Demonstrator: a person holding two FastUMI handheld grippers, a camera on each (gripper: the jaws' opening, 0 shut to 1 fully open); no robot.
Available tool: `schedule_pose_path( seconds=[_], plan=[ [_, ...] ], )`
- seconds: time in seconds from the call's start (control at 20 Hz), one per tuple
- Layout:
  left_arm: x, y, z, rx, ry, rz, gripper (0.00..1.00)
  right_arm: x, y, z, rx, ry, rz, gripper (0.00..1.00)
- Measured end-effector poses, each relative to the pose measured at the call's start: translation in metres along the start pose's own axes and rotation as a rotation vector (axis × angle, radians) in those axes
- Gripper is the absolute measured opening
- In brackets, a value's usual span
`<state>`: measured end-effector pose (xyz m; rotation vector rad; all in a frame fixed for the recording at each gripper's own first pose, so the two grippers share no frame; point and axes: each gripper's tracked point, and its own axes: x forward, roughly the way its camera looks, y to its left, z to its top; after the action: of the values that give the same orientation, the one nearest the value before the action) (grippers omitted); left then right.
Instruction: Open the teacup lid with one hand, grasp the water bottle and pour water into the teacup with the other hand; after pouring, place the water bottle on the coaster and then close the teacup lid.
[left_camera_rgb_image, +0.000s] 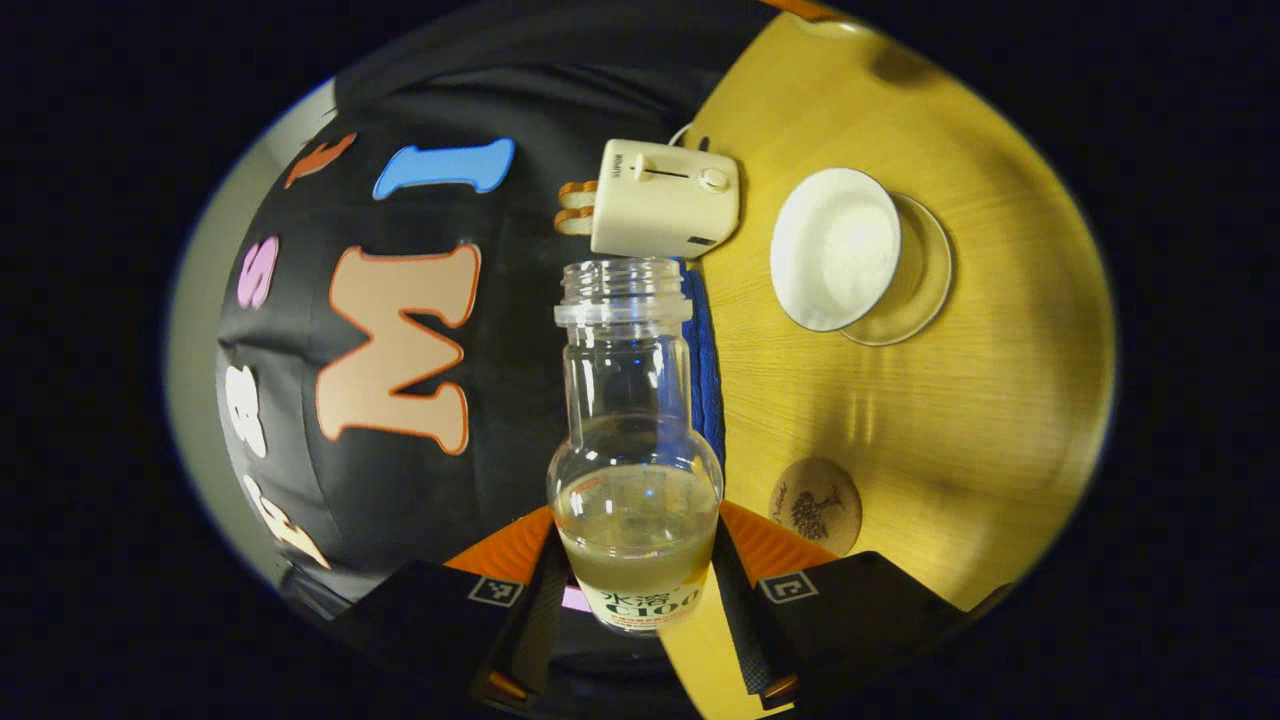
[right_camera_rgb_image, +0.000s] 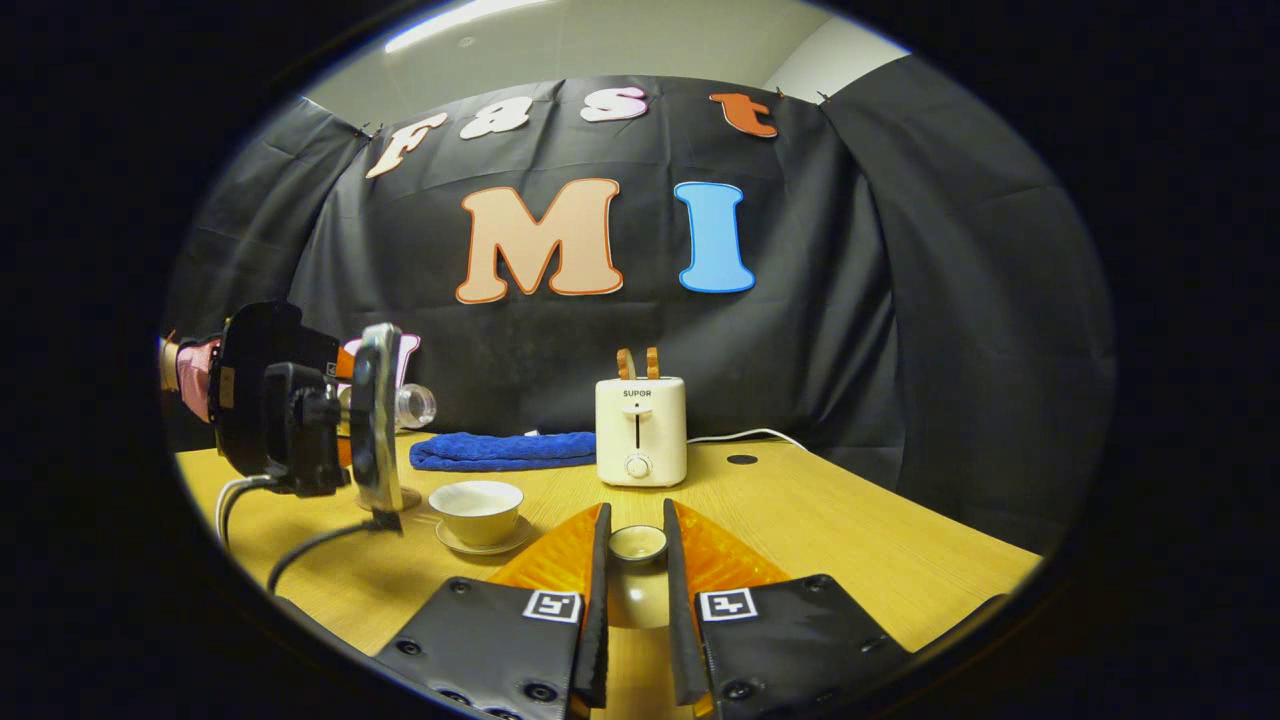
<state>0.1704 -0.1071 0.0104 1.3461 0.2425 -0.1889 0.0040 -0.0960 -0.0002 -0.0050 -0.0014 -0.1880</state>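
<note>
Glass bottle (left_camera_rgb_image: 634, 470), pinched in left tongs (left_camera_rgb_image: 636, 590), lies sideways, mouth towards cup (right_camera_rgb_image: 477, 510); right tongs (right_camera_rgb_image: 634, 565) pinch lid (right_camera_rgb_image: 638, 543).

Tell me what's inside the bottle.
The bottle, held in the left tongs, has clear liquid in its lower part; its neck is empty and uncapped. The label hides the very bottom.
</note>
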Motion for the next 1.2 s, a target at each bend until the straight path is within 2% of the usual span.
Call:
schedule_pose_path(
  seconds=[0.25, 0.65, 0.8, 1.2],
  plan=[
    [0.006, 0.014, -0.025, -0.495, -0.012, 0.014, 0.69, 0.0, 0.001, 0.001, 0.0, -0.001, 0.005, 0.29],
    [0.018, 0.01, -0.031, -1.067, -0.101, -0.017, 0.69, 0.0, 0.001, 0.001, -0.001, -0.001, 0.004, 0.28],
    [0.017, 0.01, -0.028, -1.194, -0.152, -0.036, 0.7, -0.001, 0.001, 0.001, -0.001, -0.001, 0.004, 0.29],
    [0.03, -0.01, -0.033, -1.351, -0.203, -0.061, 0.7, -0.001, 0.001, 0.001, -0.001, 0.001, 0.002, 0.28]
  ],
)
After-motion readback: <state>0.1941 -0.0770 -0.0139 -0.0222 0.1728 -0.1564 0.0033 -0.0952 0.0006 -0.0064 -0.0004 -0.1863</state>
